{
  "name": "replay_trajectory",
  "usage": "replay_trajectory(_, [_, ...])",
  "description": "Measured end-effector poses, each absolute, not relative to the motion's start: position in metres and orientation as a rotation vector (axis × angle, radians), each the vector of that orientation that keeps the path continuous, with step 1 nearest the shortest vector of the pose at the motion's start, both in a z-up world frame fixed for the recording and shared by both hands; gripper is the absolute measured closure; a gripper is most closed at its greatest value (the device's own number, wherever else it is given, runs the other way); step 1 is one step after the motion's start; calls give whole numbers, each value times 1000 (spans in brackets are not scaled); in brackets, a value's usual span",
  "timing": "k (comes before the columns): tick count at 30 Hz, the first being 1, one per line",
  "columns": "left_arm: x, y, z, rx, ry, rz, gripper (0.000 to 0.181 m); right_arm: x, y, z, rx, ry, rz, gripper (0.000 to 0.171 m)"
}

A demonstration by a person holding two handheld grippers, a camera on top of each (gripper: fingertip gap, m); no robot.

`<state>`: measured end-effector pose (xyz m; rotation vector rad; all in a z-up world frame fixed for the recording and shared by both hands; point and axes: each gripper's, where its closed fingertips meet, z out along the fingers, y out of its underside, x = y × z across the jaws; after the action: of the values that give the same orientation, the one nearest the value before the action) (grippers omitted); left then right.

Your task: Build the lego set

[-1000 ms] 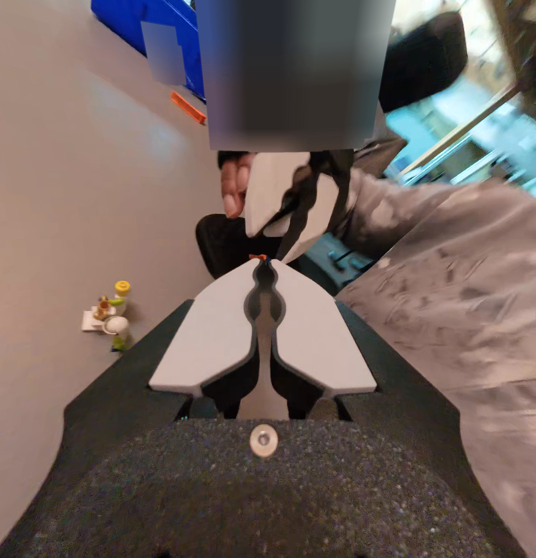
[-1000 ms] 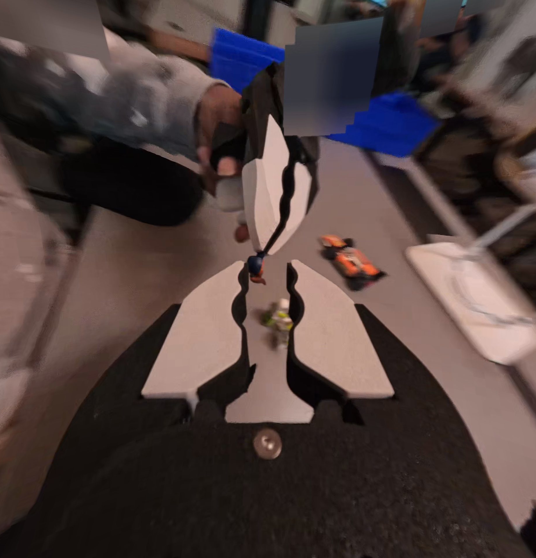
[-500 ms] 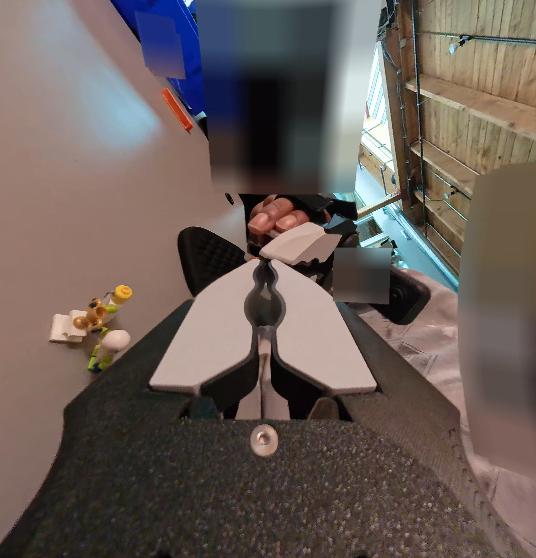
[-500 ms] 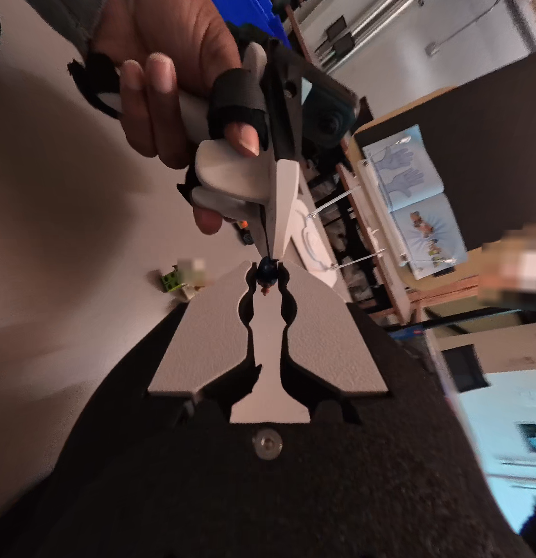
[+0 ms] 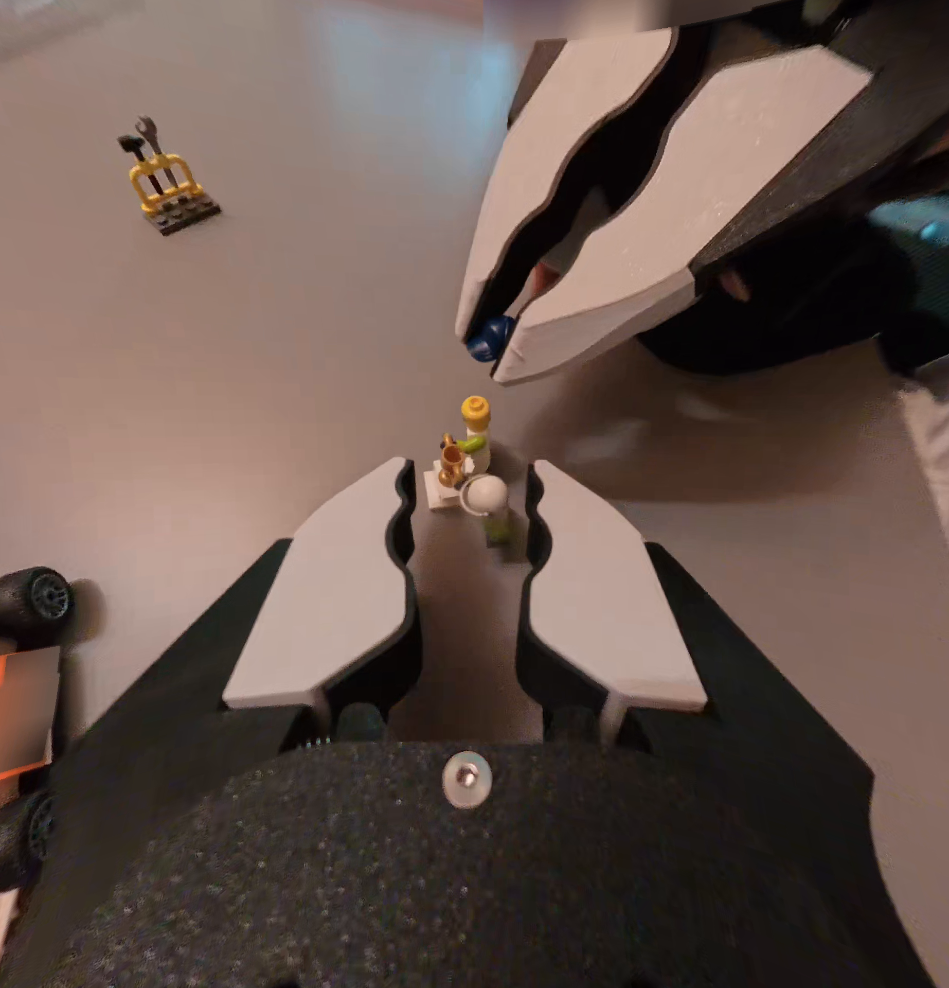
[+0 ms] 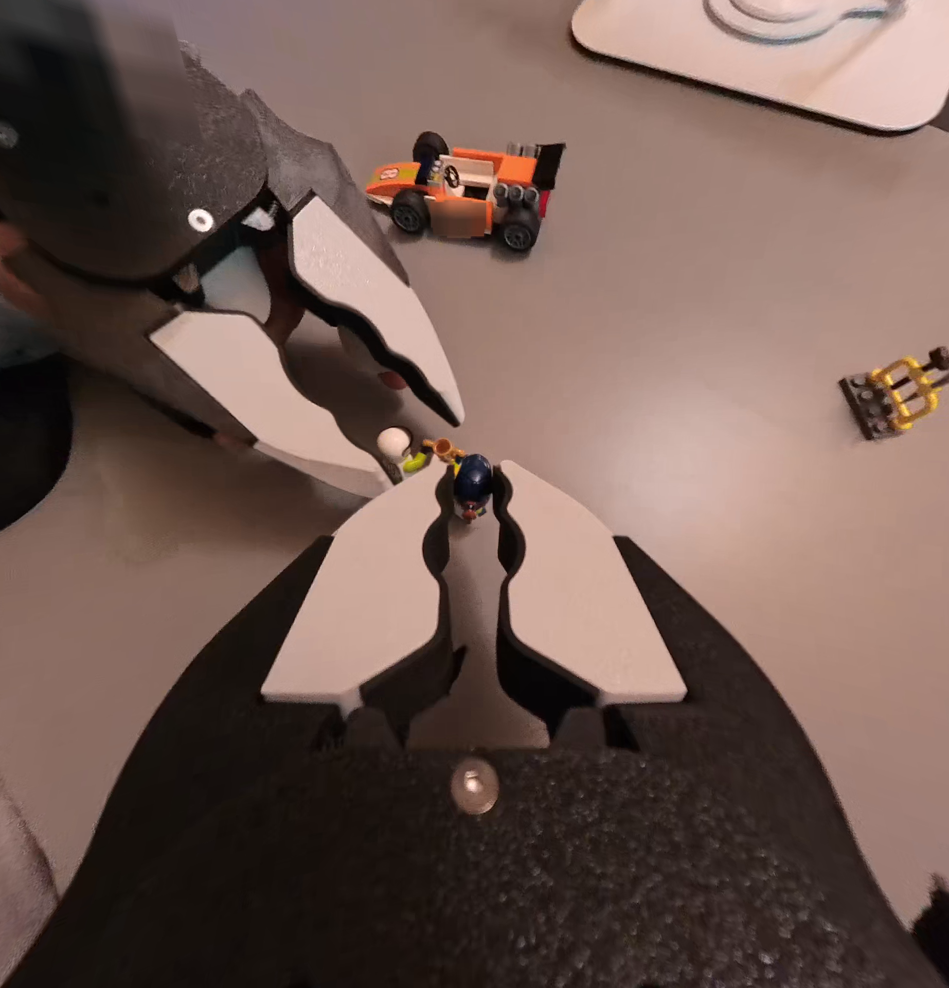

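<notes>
Grey surface (image 5: 247, 374) below both tools now; half a second ago they were tipped up nose to nose in the air. The right gripper (image 6: 469, 470) has its jaws pinched narrow on the dark blue helmet piece (image 6: 473, 473). There's a bit of orange under it, possibly a head, but it's too small to call. The left gripper (image 5: 469, 468) had been clamped on that part and now has its jaws wide with nothing in them, so the handover is done and the right one carries the part. My read is that the next job is seating it on a figure. Just ahead of the left tips stand the yellow-headed minifigure (image 5: 475, 427), holding a gold trophy (image 5: 452, 457), and the white-helmeted minifigure (image 5: 488, 497), both by a small white plate (image 5: 440, 494). The blue piece hangs close over that cluster, not touching. It's tight there: both sets of tips converge on the figures, and a nudge would likely topple them. Further out, the orange race car (image 6: 461, 187) sits off to the left gripper's side and the yellow tool rack (image 5: 165, 182) is well apart, with open grey between them. A white tray (image 6: 782, 53) sits at the far edge.
</notes>
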<state>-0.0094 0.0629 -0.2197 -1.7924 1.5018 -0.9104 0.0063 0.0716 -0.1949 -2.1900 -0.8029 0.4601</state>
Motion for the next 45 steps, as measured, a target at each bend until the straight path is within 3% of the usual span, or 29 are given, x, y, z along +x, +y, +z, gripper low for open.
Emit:
replay_trajectory(5, [-12, 64, -233, -1786, 1547, -672, 159, 6, 70, -201, -2223, -782, 408, 158])
replay_trajectory(15, [-13, 58, -233, -1829, 1445, -545, 165, 4, 62, -203, -2262, -787, 364, 158])
replay_trajectory(28, [-10, 60, -230, -1959, 1329, -758, 164, 4, 65, -208, -2263, -766, 348, 158])
replay_trajectory(34, [-17, 56, -232, -1951, 1367, -813, 146, 2, 66, -210, -2279, -773, 352, 158])
replay_trajectory(45, [-14, 45, -233, -1856, 1444, -750, 168, 3, 68, -214, -2320, -764, 363, 158])
